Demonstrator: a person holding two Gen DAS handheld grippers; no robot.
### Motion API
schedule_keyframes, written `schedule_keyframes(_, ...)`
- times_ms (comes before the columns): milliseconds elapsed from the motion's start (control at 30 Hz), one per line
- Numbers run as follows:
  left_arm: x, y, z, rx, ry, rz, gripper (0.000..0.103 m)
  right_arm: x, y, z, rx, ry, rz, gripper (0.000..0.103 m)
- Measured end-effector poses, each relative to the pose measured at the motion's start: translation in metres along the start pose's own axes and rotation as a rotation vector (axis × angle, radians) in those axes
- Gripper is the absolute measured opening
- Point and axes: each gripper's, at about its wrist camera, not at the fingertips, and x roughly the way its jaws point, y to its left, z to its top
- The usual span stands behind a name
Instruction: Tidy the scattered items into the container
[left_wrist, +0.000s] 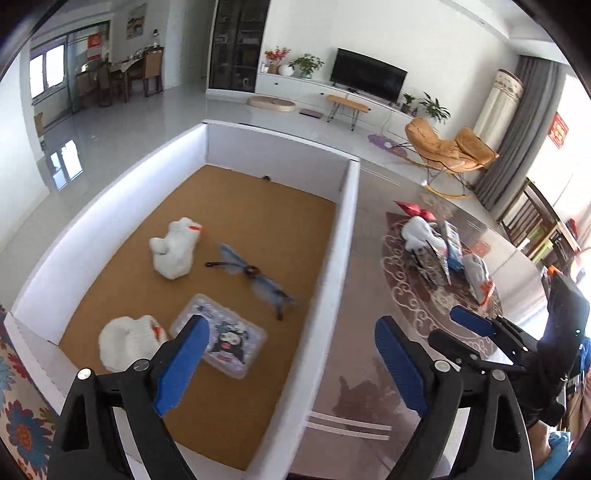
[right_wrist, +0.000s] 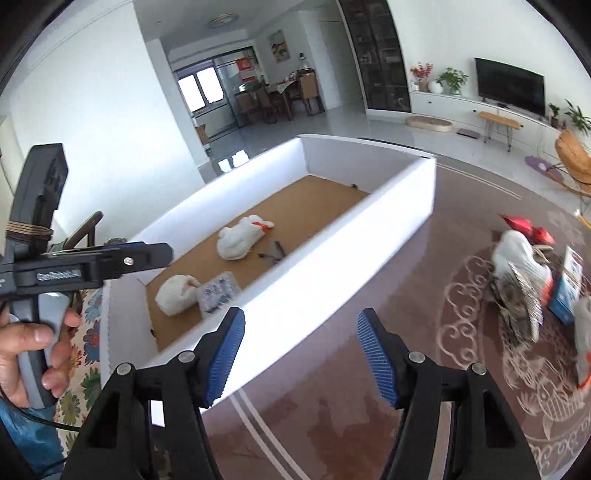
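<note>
A white box (left_wrist: 347, 229) with a brown cork-like floor stands on the bench (left_wrist: 369, 387). In it lie two white gloves with orange trim, one further in (left_wrist: 173, 254) and one near the front wall (left_wrist: 125, 341), a pair of blue-tinted glasses (left_wrist: 255, 275) between them and the side wall, and a clear flat case (left_wrist: 221, 338) with a cartoon picture, just beside the nearer glove.

The left gripper (left_wrist: 291, 360) hangs over the box's near corner, jaws wide, nothing between them. The right gripper (right_wrist: 301, 360) has its jaws well apart and empty, above the box's side wall.

More scattered items (right_wrist: 524, 280) — a white glove, something red, a blue-and-white packet — lie in a blurred heap on the bench, well apart from the box.
</note>
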Motion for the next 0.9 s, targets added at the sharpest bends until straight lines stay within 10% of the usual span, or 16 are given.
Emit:
schedule_keyframes(200, 0.065, -0.142, -0.057, 0.165, 0.097, -0.208, 0.101, -0.068, -0.129, -0.095, 0.219, 0.046, -0.387, 0.065)
schedule_keyframes(367, 0.118, -0.219, -0.090, 0.289, 0.125, -0.195, 0.101, -0.115, -0.180, -0.135, 0.354, 0.028, -0.494, 0.065)
schedule_keyframes(900, 0.168, -0.231, -0.076, 0.311, 0.121, -0.102, 0.102, -0.093, -0.193, -0.148, 0.334, 0.054, -0.557, 0.067)
